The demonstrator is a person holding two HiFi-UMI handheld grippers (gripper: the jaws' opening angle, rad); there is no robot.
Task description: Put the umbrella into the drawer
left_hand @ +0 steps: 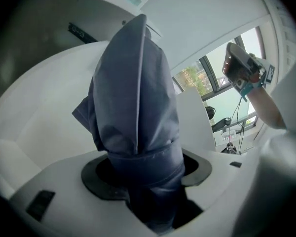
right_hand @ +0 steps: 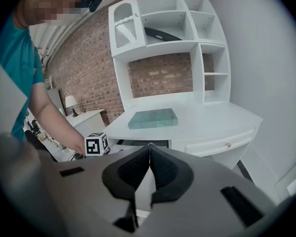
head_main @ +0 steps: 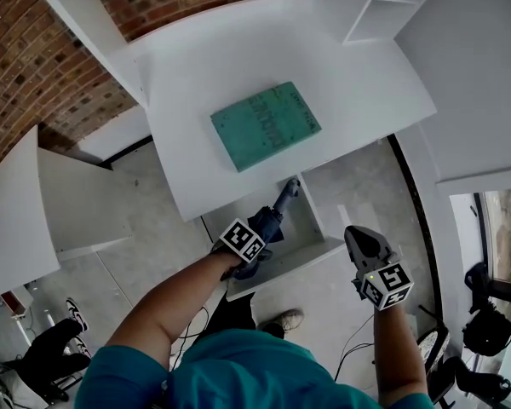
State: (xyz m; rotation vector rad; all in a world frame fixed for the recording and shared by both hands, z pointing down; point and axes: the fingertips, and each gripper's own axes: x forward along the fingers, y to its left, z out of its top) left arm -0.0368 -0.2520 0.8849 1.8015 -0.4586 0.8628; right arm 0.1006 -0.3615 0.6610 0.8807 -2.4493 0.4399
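Note:
A folded dark blue umbrella is held in my left gripper, whose jaws are shut on its bundled fabric. It slants down over the open white drawer under the desk, its far end inside the drawer. In the left gripper view the umbrella fills the middle, and the left gripper has a pad on each side of it. My right gripper hangs to the right of the drawer, shut and empty. In its own view the right gripper has its tips touching.
A teal book lies on the white desk. White shelves rise behind the desk against a brick wall. A second, closed drawer with a knob sits at the desk's right. A low white cabinet stands to the left.

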